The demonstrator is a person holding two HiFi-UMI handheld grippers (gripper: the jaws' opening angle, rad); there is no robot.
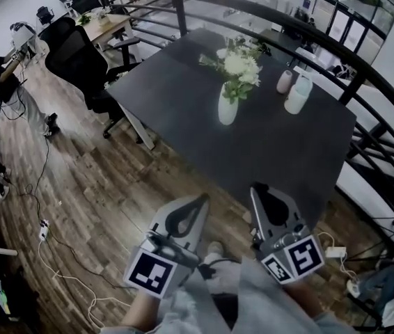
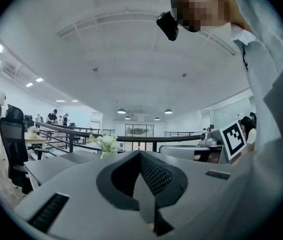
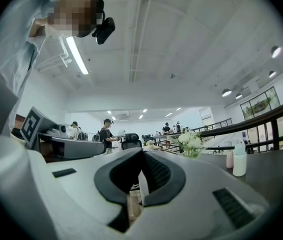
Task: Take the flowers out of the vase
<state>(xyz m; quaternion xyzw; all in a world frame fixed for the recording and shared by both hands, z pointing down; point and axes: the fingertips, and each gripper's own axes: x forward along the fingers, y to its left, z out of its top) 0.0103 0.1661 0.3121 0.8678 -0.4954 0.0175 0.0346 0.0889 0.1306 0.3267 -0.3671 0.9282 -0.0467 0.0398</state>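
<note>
A white vase [image 1: 227,108] holding white flowers [image 1: 241,67] with green leaves stands upright near the middle of a dark table [image 1: 183,117]. Both grippers are held low in front of the table's near edge, well short of the vase and pointing level towards it. My left gripper [image 1: 198,202] is shut with nothing in it, and my right gripper [image 1: 257,189] is shut and empty too. The flowers [image 2: 106,143] show small and far beyond the closed left gripper [image 2: 140,154] in its own view. In the right gripper view the flowers [image 3: 190,143] lie to the right of the closed right gripper [image 3: 142,152].
A pink bottle [image 1: 285,81] and a white bottle [image 1: 298,94] stand on the table right of the vase. A black office chair [image 1: 79,58] sits at the table's left side. A curved dark railing [image 1: 364,82] runs behind and to the right. Cables [image 1: 51,235] trail over the wooden floor.
</note>
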